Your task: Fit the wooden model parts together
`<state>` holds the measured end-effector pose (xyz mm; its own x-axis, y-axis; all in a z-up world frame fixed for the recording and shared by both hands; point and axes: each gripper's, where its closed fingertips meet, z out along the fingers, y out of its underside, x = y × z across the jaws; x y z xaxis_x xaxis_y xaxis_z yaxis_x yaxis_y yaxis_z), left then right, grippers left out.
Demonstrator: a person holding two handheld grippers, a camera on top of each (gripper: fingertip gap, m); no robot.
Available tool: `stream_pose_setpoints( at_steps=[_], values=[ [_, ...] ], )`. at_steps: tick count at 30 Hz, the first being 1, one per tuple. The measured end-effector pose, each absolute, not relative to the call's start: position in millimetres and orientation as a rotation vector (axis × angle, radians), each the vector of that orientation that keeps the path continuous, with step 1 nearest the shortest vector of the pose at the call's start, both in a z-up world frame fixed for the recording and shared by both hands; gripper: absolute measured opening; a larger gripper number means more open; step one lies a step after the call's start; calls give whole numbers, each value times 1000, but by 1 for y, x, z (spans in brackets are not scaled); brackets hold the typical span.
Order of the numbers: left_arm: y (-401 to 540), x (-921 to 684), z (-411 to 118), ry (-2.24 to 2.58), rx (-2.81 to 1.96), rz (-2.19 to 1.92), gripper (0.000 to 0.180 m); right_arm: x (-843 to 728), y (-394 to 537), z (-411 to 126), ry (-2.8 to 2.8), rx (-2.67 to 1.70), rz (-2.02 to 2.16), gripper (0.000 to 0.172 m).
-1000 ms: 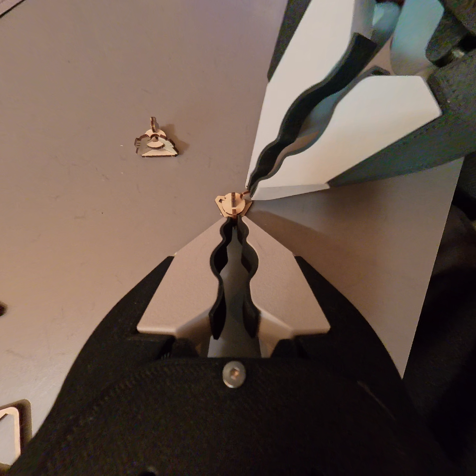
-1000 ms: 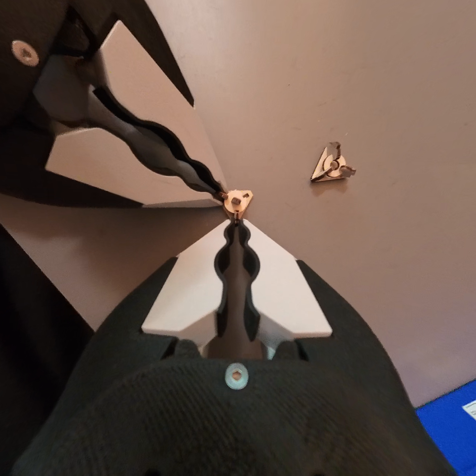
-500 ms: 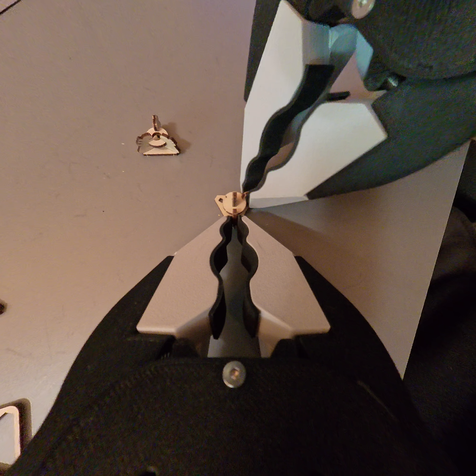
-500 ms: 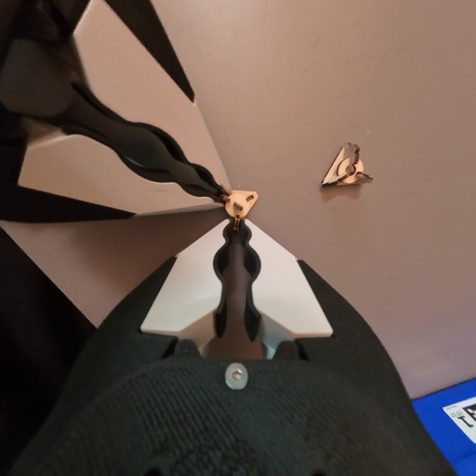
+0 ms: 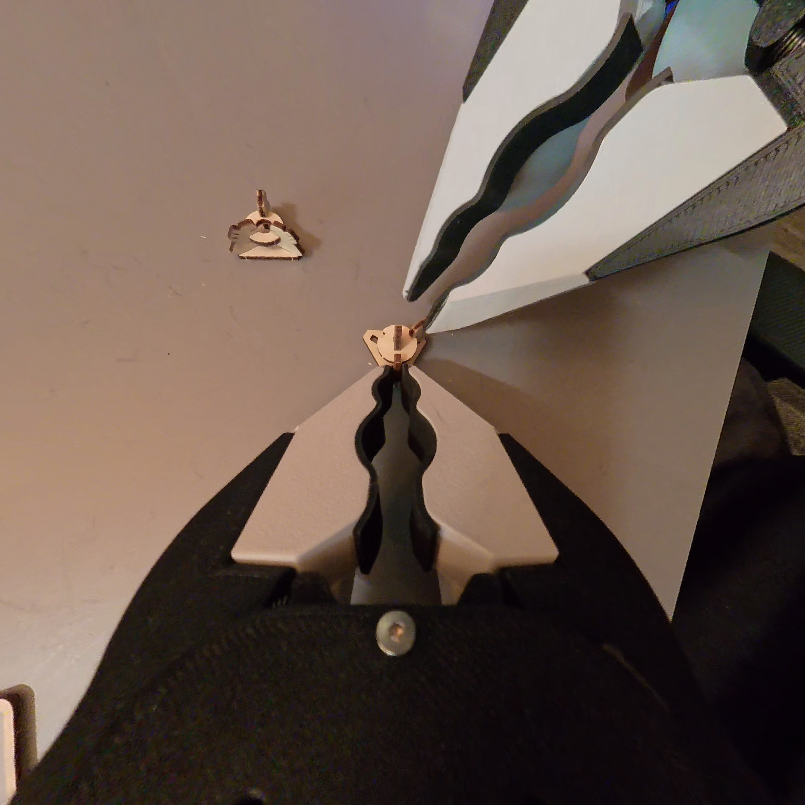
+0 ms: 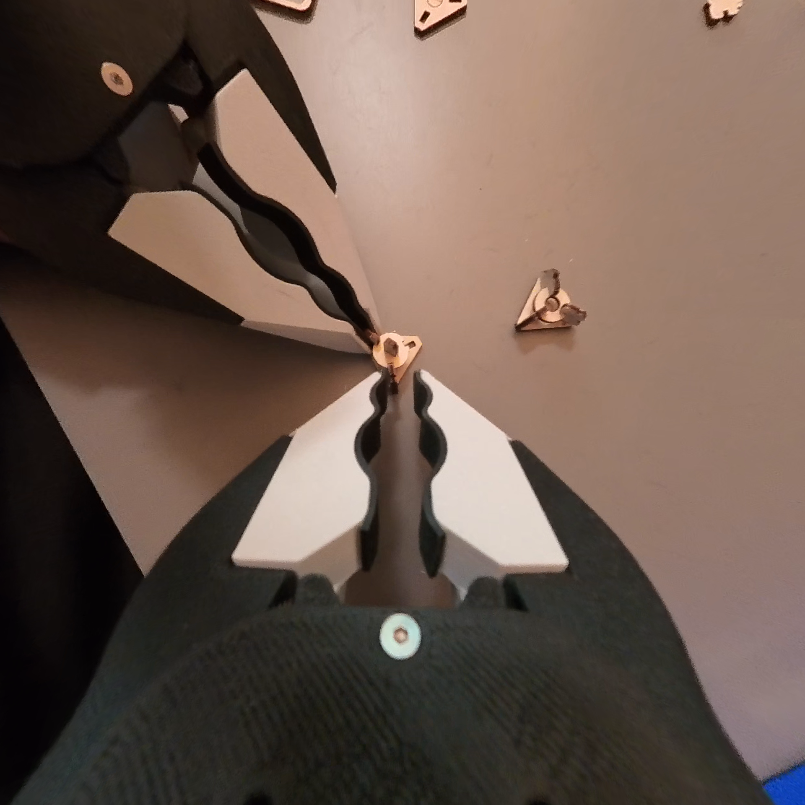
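Observation:
A small triangular wooden piece with a round disc (image 5: 394,346) is held above the grey table (image 5: 130,392). My left gripper (image 5: 394,370) is shut on a thin tab at the piece's near edge. In the right wrist view the same piece (image 6: 396,348) sits just ahead of my right gripper (image 6: 398,378), whose jaws stand apart. A short peg of the piece lies by the left pad (image 6: 378,383), and the right pad is clear of it. The right gripper's fingers (image 5: 431,320) reach the piece from the upper right in the left wrist view.
A second wooden assembly with two small wings (image 5: 263,237) lies on the table and also shows in the right wrist view (image 6: 549,305). Several loose wooden pieces (image 6: 431,13) lie at the far edge. A blue thing (image 6: 784,784) is at the lower right. Left and right tips are no more than a few centimetres apart.
My right gripper was shut on the piece's peg and has now opened, letting go of it. The left gripper has kept its hold and the piece has stayed in place.

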<state>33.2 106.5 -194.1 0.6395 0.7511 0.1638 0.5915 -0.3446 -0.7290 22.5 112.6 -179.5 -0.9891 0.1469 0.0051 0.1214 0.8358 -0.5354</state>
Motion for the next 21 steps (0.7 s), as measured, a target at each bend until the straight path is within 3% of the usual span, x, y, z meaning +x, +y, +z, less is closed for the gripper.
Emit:
stream_pose_setpoints(
  at_steps=[4, 21],
  values=[
    [106, 33, -194, -1044, -2064, 259, 1, 26, 113, -181, -2981, -173, 822, 2],
    [103, 31, -194, -1082, -2028, 221, 1, 25, 111, -187, -2973, -330, 726, 1]
  ],
)
